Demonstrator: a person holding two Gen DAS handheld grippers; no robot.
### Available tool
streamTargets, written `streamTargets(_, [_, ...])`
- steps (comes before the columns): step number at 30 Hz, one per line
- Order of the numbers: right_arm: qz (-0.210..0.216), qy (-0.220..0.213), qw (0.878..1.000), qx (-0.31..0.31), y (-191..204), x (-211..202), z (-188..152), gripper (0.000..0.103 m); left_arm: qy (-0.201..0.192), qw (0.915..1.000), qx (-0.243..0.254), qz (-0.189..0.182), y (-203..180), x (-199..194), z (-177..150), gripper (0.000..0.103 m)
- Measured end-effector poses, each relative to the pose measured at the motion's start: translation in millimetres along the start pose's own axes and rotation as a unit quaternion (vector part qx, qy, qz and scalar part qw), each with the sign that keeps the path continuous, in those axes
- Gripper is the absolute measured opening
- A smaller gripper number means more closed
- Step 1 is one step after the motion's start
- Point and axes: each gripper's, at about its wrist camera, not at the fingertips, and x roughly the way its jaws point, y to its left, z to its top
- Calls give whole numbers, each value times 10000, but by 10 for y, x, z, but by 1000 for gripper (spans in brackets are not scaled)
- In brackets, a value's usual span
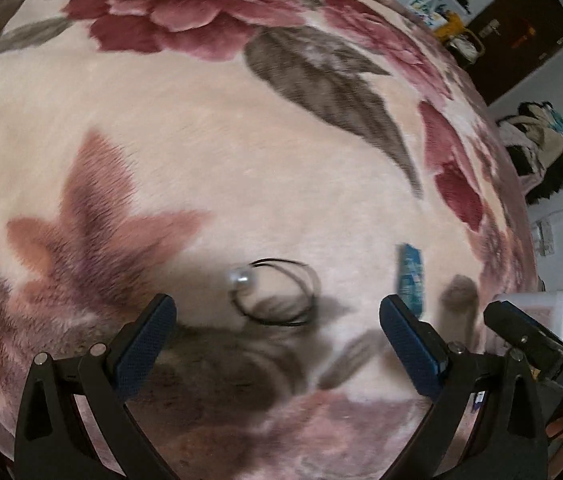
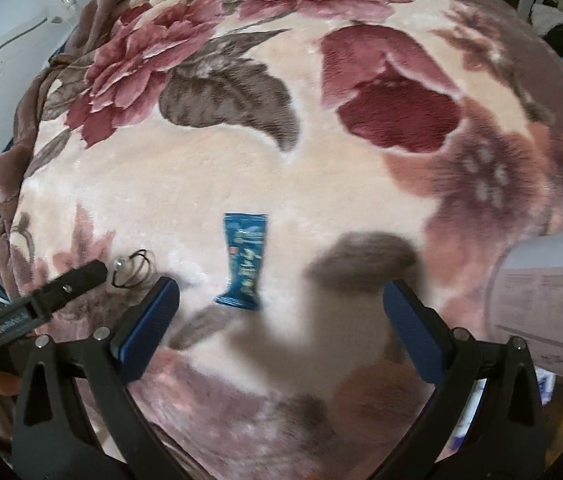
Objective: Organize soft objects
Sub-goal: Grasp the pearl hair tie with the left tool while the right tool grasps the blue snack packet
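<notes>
A black hair tie with a white pearl bead point(image 1: 273, 292) lies on the floral plush blanket point(image 1: 241, 160), just ahead of my open, empty left gripper point(image 1: 277, 316). It also shows at the left of the right wrist view point(image 2: 133, 268). A blue snack packet point(image 2: 243, 260) lies on the blanket ahead of my open, empty right gripper point(image 2: 281, 296); in the left wrist view the packet point(image 1: 411, 276) sits beside the right fingertip. The left gripper's finger point(image 2: 65, 284) reaches in from the left of the right wrist view.
A white container point(image 2: 549, 304) stands at the right edge of the right wrist view and shows in the left wrist view point(image 1: 541, 308). The blanket's edge drops off at the far left point(image 2: 13, 160). A pile of clothes point(image 1: 537, 148) and a dark door point(image 1: 521, 28) lie beyond the bed.
</notes>
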Motion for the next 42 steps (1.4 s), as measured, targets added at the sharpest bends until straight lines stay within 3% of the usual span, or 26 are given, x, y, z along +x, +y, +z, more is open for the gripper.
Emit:
streamTargets(3, [150, 6, 9999, -24, 86, 120, 2, 101, 28, 9999, -110, 74, 137, 32, -10, 102])
streamTargets(9, [262, 140, 9995, -63, 268, 404, 28, 85, 66, 9997, -160, 142, 294, 97, -57, 101])
streamTargets(11, [257, 145, 9996, -26, 277, 456, 25, 71, 95, 9997, -141, 157, 318, 128, -89, 100])
streamTargets(16, [171, 360, 9992, 69, 254, 648, 7, 49, 218, 9995, 36, 226, 295, 224, -210, 96])
streamTargets(19, [191, 467, 9986, 171, 220, 749, -12, 26, 185, 9992, 217, 267, 214, 236, -237, 92])
streamTargets(22, [153, 416, 9988, 191, 174, 718, -43, 24, 105, 9992, 285, 250, 147, 247, -186, 90])
streamTargets(27, [286, 434, 9983, 245, 99, 664, -112, 24, 24, 9996, 175, 202, 100, 281, -89, 80])
streamTargets(31, [308, 497, 9980, 221, 111, 696, -154, 26, 26, 9996, 81, 280, 132, 310, -32, 53])
streamTargets(42, [213, 445, 9987, 149, 186, 726, -177, 26, 195, 9990, 229, 325, 116, 428, -17, 52])
